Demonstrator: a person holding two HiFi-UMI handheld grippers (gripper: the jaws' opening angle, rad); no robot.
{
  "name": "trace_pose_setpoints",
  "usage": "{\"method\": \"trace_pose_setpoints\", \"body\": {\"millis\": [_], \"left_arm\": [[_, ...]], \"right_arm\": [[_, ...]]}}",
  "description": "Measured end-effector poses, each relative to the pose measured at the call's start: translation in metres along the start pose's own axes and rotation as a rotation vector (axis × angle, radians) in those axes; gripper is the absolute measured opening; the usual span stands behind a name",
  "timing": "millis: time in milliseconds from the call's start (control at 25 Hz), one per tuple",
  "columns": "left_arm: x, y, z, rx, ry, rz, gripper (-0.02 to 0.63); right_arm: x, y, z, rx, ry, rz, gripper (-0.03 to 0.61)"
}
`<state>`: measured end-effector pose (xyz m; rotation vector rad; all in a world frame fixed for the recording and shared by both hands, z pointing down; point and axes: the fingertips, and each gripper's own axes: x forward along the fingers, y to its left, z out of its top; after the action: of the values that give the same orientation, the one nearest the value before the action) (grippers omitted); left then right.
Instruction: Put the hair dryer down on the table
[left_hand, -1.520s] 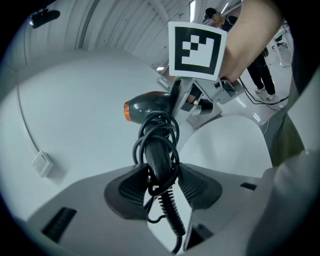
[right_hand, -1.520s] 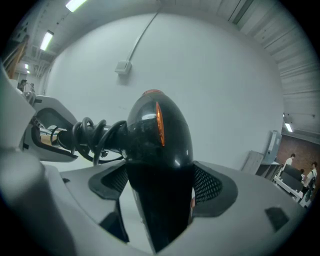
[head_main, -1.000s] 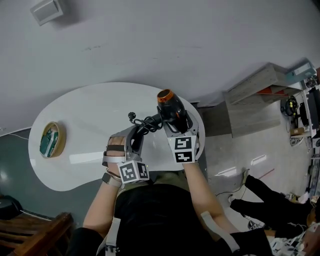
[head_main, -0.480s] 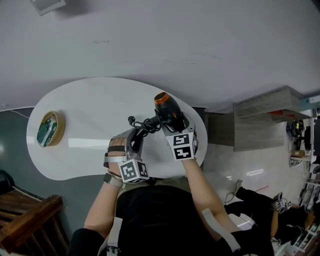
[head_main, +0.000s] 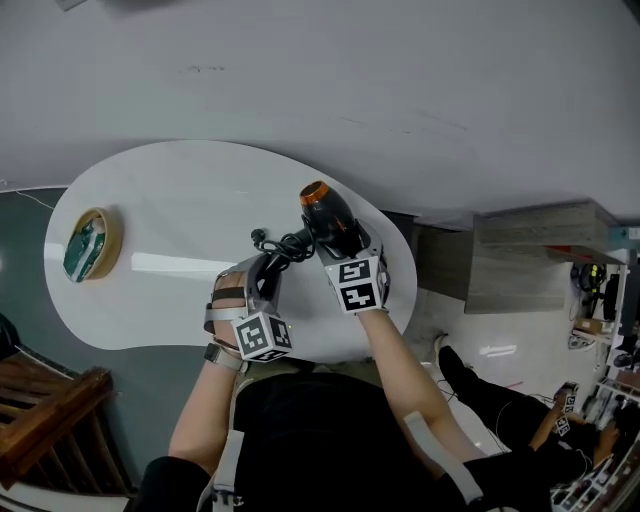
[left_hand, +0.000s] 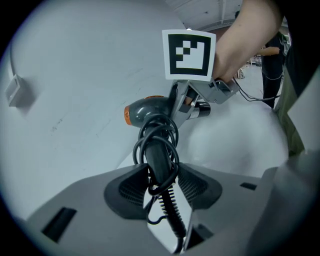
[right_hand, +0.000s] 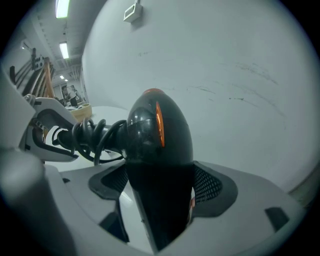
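The hair dryer (head_main: 327, 219), black with an orange nozzle ring, is held over the right end of the white oval table (head_main: 160, 220). My right gripper (head_main: 346, 247) is shut on its thick body (right_hand: 157, 150), which fills the gap between the jaws. My left gripper (head_main: 270, 266) is shut on the handle (left_hand: 159, 160), which has the black cord coiled around it. The cord's plug (head_main: 258, 237) sticks out to the left of the handle. In the left gripper view the right gripper (left_hand: 183, 107) clamps the dryer just beyond the handle.
A round wooden dish (head_main: 85, 245) with something green in it sits at the table's left end. A dark wooden chair (head_main: 50, 420) stands at the lower left. A grey shelf unit (head_main: 530, 255) stands on the floor to the right. The wall lies just behind the table.
Both grippers have sunk toward the table with the hair dryer still between them, drifting a little to the left in the head view. The grip has not changed.
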<state>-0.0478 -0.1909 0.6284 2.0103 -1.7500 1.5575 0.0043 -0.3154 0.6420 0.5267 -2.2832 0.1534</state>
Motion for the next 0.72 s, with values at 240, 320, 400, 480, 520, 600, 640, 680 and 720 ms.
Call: {"method": "trace_pose_setpoints", "body": {"millis": [240, 320, 400, 480, 520, 600, 640, 680, 720], "left_arm": [[0.02, 0.0, -0.011, -0.043, 0.024, -0.016, 0.186], [0.025, 0.0, -0.013, -0.053, 0.029, -0.022, 0.186], [0.03, -0.001, -0.016, -0.065, 0.035, -0.03, 0.186], [0.036, -0.001, -0.02, -0.08, 0.04, -0.041, 0.186], [0.039, -0.001, -0.022, -0.088, 0.043, -0.048, 0.186], [0.047, -0.001, -0.029, -0.1, 0.05, -0.062, 0.187], [0.05, 0.0, -0.033, -0.104, 0.054, -0.068, 0.187], [0.053, 0.0, -0.036, -0.108, 0.058, -0.073, 0.187], [0.054, 0.0, -0.037, -0.112, 0.061, -0.077, 0.189]], "right_arm": [[0.025, -0.002, -0.001, -0.032, 0.042, 0.025, 0.391], [0.032, -0.002, -0.004, -0.037, 0.061, 0.032, 0.39], [0.037, -0.003, -0.004, -0.041, 0.073, 0.036, 0.39], [0.044, -0.003, -0.005, -0.048, 0.084, 0.038, 0.391], [0.048, -0.003, -0.005, -0.051, 0.091, 0.038, 0.391], [0.057, -0.001, -0.006, -0.057, 0.107, 0.04, 0.391], [0.061, 0.0, -0.006, -0.06, 0.116, 0.041, 0.391], [0.065, 0.001, -0.007, -0.064, 0.124, 0.043, 0.391], [0.067, 0.001, -0.007, -0.068, 0.131, 0.044, 0.39]]}}
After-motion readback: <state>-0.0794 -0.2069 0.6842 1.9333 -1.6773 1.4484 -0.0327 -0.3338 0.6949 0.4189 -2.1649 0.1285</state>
